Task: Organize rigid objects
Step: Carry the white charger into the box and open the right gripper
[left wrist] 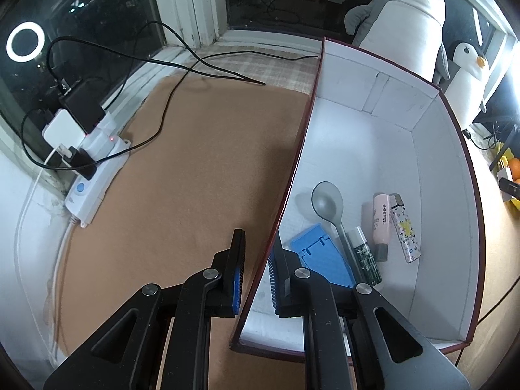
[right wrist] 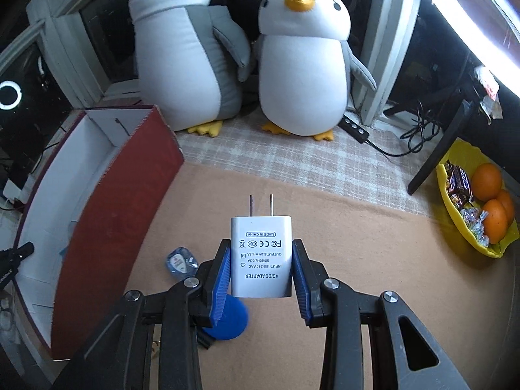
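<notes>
A box [left wrist: 438,195] with white inside and dark red outside stands on the brown mat. In it lie a grey spoon [left wrist: 326,203], a blue stand [left wrist: 321,256], a green-black tube [left wrist: 365,258], a pink tube [left wrist: 381,224] and a patterned lighter [left wrist: 405,230]. My left gripper [left wrist: 259,234] is shut on the box's near left wall, one finger on each side. My right gripper [right wrist: 261,243] is shut on a white AC adapter [right wrist: 261,256], prongs pointing away, held above the mat to the right of the box [right wrist: 113,211]. Below it lie a blue round piece [right wrist: 232,321] and a small clear packet [right wrist: 182,261].
A white power strip [left wrist: 94,175] with plugs and black cables lies along the window at the left. Two plush penguins [right wrist: 302,65] stand behind the mat. A yellow bowl [right wrist: 448,175] of oranges and sweets sits at the right, beside a black stand leg [right wrist: 435,149].
</notes>
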A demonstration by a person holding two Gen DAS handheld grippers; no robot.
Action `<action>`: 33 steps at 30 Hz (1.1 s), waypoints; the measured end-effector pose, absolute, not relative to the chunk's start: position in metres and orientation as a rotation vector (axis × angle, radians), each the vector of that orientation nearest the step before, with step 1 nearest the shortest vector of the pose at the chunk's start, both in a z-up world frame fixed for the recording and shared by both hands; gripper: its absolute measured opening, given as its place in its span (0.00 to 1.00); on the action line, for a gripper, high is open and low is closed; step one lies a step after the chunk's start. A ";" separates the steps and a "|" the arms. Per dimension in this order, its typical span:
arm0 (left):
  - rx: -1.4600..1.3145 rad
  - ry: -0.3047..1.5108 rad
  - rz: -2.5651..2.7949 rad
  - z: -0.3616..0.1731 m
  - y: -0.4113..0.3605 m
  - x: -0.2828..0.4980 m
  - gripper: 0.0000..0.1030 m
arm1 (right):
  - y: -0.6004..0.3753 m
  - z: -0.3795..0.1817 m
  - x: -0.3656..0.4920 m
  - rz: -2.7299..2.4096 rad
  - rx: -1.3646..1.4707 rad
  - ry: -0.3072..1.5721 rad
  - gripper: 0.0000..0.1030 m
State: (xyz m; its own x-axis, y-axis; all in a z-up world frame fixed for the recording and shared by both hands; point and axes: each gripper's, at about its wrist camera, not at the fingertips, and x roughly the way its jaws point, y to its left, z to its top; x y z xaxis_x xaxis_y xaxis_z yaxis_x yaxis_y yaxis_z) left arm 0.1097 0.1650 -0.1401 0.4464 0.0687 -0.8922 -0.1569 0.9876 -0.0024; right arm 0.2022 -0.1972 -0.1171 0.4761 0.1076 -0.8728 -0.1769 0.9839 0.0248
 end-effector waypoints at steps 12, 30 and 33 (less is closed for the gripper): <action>-0.121 1.073 0.105 -0.140 0.170 0.103 0.09 | -0.105 -0.068 0.161 0.356 -0.139 0.995 0.31; -0.171 1.052 0.058 -0.140 0.177 0.100 0.08 | 0.003 -0.082 0.123 0.519 -0.229 1.038 0.31; -0.174 1.050 0.052 -0.141 0.178 0.099 0.08 | 0.014 -0.093 0.121 0.523 -0.242 1.060 0.31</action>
State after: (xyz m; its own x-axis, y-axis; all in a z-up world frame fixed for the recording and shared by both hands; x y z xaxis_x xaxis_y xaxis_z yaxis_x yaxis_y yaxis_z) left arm 0.0994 0.1782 -0.1406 0.4979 -0.0400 -0.8663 -0.1260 0.9850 -0.1179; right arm 0.1214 0.0139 -0.0925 0.3824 0.2914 -0.8769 -0.5181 0.8534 0.0576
